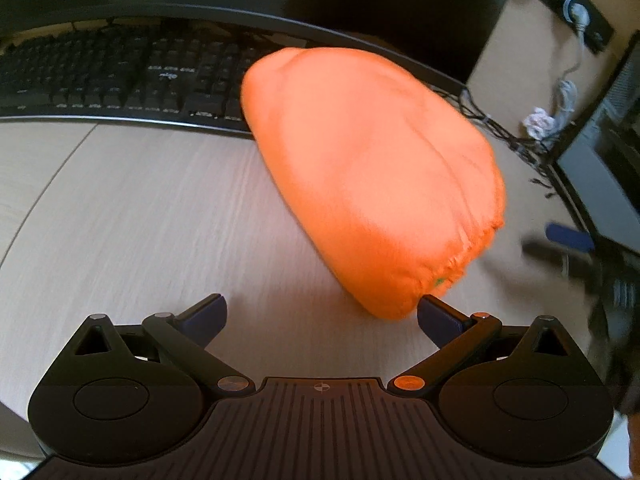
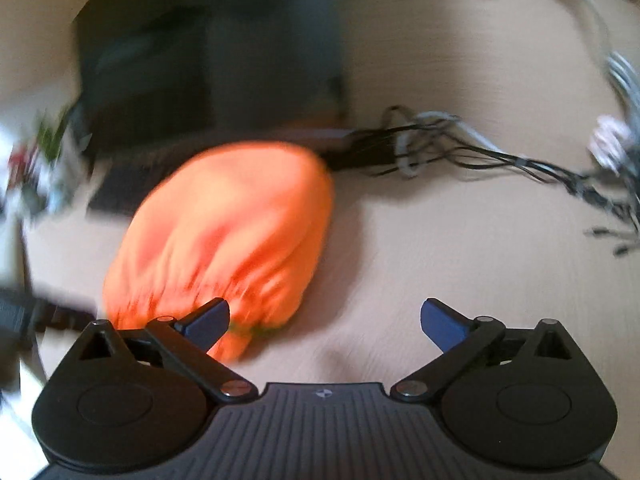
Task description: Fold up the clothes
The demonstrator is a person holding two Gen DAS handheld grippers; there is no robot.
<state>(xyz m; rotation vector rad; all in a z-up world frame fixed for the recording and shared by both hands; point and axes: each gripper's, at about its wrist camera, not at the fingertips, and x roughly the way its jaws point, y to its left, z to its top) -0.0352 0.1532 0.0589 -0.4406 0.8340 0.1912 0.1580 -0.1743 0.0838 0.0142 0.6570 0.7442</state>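
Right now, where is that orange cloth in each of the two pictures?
Left wrist view: orange cloth fills the centre-right, its near end by the right fingertip.
Right wrist view: orange cloth lies left of centre, behind the left fingertip.
Shared landmark: the tangle of dark cables on the table beyond the cloth.

This is an office or home computer desk. A black keyboard (image 1: pixel 120 76) lies on a pale wood-grain desktop (image 1: pixel 140 208); behind the keyboard stands a dark monitor base (image 1: pixel 380 4), and to its right trails a tangle of cables (image 1: pixel 504 132).
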